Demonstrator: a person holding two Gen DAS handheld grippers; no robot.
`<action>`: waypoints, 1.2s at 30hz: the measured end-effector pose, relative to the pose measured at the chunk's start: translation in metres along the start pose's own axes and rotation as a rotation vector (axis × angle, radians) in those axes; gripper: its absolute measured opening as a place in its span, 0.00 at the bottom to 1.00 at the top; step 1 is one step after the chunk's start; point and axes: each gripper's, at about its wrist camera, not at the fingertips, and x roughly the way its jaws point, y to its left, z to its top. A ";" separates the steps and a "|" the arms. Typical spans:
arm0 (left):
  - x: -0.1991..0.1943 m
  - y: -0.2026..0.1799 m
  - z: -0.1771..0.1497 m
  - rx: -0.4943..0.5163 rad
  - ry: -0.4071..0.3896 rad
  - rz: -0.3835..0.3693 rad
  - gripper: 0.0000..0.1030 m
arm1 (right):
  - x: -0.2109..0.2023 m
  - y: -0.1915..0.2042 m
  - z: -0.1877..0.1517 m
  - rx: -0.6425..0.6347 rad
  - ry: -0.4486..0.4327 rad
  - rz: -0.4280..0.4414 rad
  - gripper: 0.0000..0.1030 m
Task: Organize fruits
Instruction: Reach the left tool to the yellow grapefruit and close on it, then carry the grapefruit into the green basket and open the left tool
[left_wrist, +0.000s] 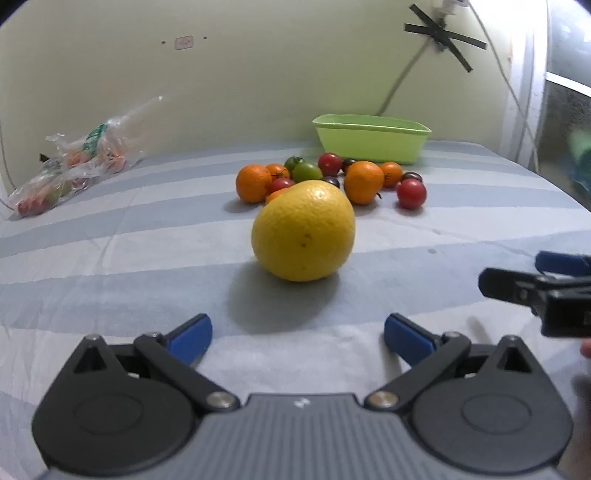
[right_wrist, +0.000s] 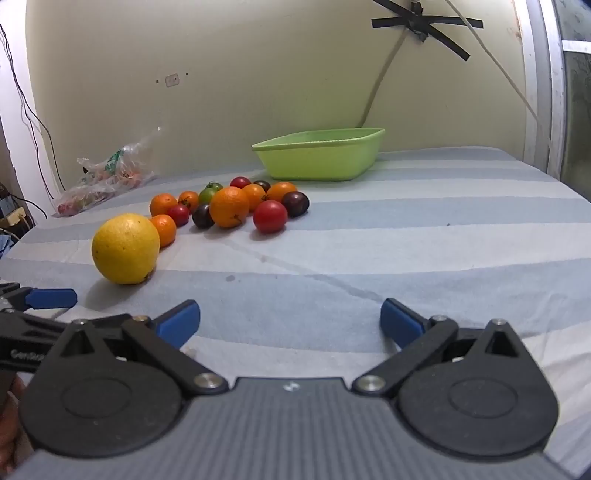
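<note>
Large round yellow citrus fruit (left_wrist: 303, 230) rests on the blue-striped cloth surface (left_wrist: 110, 258), dead ahead of the wide-open, empty left hand-held gripper (left_wrist: 297, 334), nearer it than the likewise open, empty right hand-held gripper (right_wrist: 290, 321); pale green plastic tub (left_wrist: 371, 142) beyond.

Straight ahead of your left tool (left_wrist: 297, 334) a grapefruit (left_wrist: 303, 230) lies on the bed (left_wrist: 110, 258), nearest to you. Behind it sits a cluster of oranges (left_wrist: 364, 182) and tomatoes (left_wrist: 411, 194), one small orange (right_wrist: 163, 229) touching the grapefruit's far side. Behind the cluster, toward the right, a tub (left_wrist: 371, 138) stands by the wall (left_wrist: 258, 74). Far left, against the wall, lies a plastic bag of produce (left_wrist: 74, 162). Your right tool (right_wrist: 290, 321) is beside the left one, to the grapefruit's right.
</note>
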 end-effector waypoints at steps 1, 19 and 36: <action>-0.001 0.002 0.000 0.004 0.005 -0.014 1.00 | 0.002 0.003 0.000 -0.011 0.004 -0.008 1.00; -0.029 0.075 0.046 -0.258 -0.140 -0.304 0.88 | 0.012 0.079 0.033 -0.395 -0.092 0.275 0.89; 0.028 0.073 0.041 -0.310 -0.002 -0.390 0.66 | 0.071 0.102 0.032 -0.311 0.075 0.354 0.58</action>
